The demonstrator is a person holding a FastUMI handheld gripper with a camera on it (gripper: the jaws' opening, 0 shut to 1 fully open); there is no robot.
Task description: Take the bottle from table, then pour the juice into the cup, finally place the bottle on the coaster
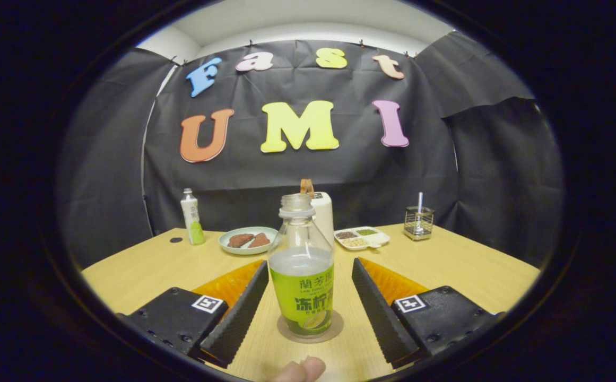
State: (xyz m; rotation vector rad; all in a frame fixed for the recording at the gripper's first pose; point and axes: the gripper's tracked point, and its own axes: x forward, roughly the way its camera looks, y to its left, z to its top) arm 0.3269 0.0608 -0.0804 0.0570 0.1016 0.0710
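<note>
A: Entry, gripper view. What is hidden or hard to read?

B: The coaster (pixel 310 330) shows as a thin round rim under the bottle (pixel 302 276); the bottle's base covers its middle. Behind the bottle's neck stands a white container (pixel 324 215) with a brown handle, partly blocked by the neck. Whether it is the cup cannot be told. The bottle has no cap on; its liquid level sits just above the green label.

A: Anything cut off?

B: A person's fingertips (pixel 302 370) show close to the camera, below the coaster, cropped. The rear parts of the fingers are cropped too.

A: Fingers?

B: The gripper (pixel 308 297) is spread wide. The bottle stands upright between the two fingers, with a clear gap of table (pixel 445 265) on either side. Neither finger touches it.

A: Background items?

B: Beyond the fingers: a second small bottle (pixel 192 217) toward the left, a plate (pixel 248 240) with two brown pieces, a divided tray (pixel 362 237) of grains, and a wire holder (pixel 418 222) with a white stick. Contents of the tray are too small to identify.
</note>
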